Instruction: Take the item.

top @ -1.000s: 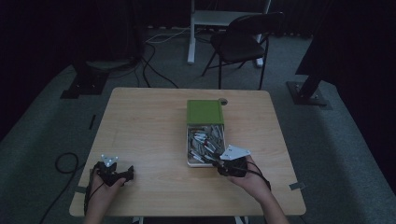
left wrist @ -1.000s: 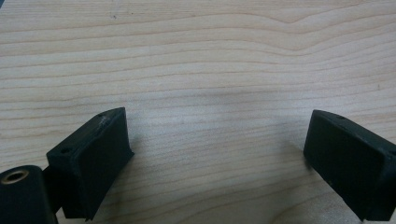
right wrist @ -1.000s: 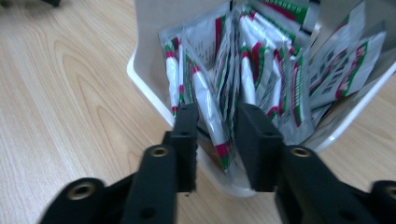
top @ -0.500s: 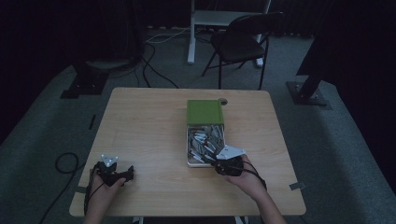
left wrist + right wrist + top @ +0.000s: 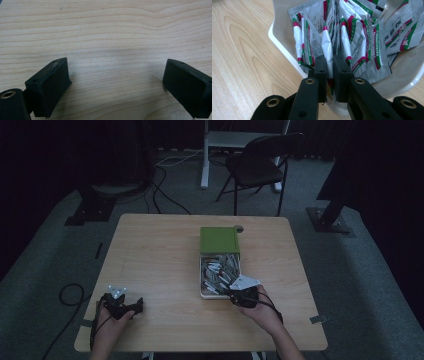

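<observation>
Jaws of right gripper (image 5: 330, 65) pinch sachet (image 5: 325, 42) in white bin (image 5: 280, 42), lower end hidden; left gripper (image 5: 117, 82) wide apart, empty.

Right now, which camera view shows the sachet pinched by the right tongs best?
The right gripper view: the right tongs are shut on one white sachet standing among others in the white box, its red and green edging clear. The high view shows that box with sachets as small blurred shapes. The left gripper view faces bare table.

Sachet (image 5: 328, 47) print (blurred, unreadable)
</observation>
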